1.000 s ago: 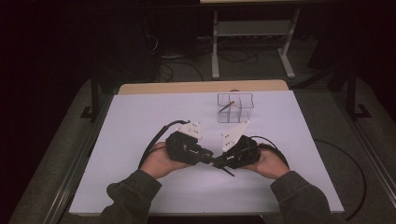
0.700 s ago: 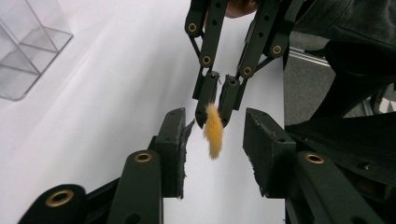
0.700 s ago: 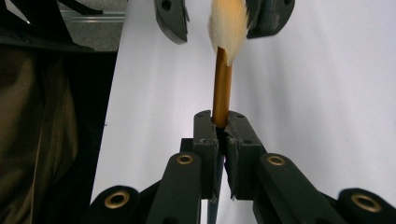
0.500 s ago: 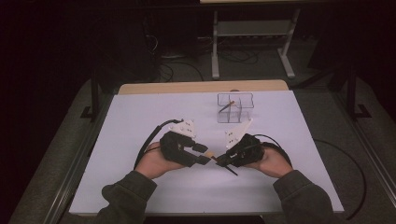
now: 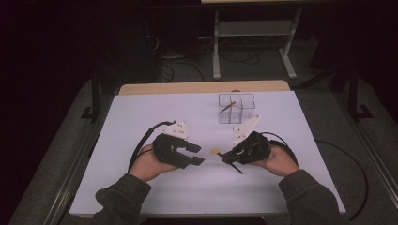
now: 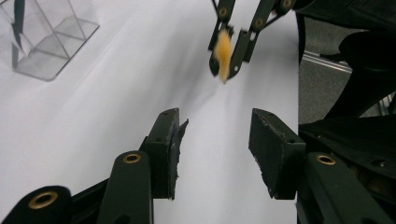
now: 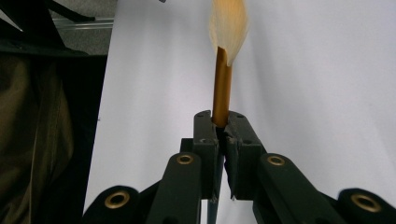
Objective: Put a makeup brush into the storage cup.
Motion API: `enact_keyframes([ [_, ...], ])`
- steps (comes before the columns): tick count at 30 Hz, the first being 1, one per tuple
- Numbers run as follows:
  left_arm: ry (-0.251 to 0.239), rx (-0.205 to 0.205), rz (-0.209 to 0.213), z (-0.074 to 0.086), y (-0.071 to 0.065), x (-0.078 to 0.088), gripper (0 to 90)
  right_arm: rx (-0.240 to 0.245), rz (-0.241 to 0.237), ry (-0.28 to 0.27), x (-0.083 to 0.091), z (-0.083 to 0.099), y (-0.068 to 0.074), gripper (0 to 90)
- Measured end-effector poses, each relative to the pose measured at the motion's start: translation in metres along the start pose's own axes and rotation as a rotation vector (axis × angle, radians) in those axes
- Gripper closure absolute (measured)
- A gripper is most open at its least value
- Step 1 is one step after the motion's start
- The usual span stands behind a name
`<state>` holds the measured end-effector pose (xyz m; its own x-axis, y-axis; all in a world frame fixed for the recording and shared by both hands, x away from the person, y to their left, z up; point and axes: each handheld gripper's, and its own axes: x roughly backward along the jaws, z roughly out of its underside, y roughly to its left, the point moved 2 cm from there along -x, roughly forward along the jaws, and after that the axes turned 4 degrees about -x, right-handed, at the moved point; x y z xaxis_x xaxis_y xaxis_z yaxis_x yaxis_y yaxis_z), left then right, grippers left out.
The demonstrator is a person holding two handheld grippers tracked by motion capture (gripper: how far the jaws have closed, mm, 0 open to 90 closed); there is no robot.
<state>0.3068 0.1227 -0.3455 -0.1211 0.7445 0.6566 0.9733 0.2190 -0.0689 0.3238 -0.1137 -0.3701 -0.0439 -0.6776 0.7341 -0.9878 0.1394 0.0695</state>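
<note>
The makeup brush (image 7: 223,77) is sitting in the right gripper (image 7: 223,122) now, its gold ferrule pinched tight between the two black jaws and the pale, fluffy bristle head fanning out beyond them. From the high view, the brush (image 5: 227,159) is hanging just above the white table sheet (image 5: 141,117), in the gap between the two hands, with its dark handle trailing down and back past the gripper towards the near edge.

And the left gripper (image 6: 215,140) is letting go: its jaws have just been opening, and the left gripper view is showing nothing between the pads, only bare sheet. A second ago the two grippers were touching at the middle, both on the brush; now the left one (image 5: 196,153) is standing apart from it, released, while the right (image 5: 226,157) is clamped on the brush alone. I'm reading that as a handover just completed, from left to right.

Further up the table, the clear acrylic organiser (image 5: 236,108) is waiting beyond the right hand (image 5: 277,161), with one dark stick-like item leaning in a compartment. That looks like where this brush is heading, though it is well apart from it at present. With the grip so near the bristles, the long handle could swing, so lowering it into a compartment will want care.
</note>
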Motion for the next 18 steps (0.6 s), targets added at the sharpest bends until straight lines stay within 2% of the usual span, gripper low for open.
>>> enact_keyframes([
  [18, 0.001, 0.025, -0.045, 0.021, 0.005, 0.007, 48.5, -0.025, 0.019, -0.018, 0.01, 0.001, -0.009, 82.9],
])
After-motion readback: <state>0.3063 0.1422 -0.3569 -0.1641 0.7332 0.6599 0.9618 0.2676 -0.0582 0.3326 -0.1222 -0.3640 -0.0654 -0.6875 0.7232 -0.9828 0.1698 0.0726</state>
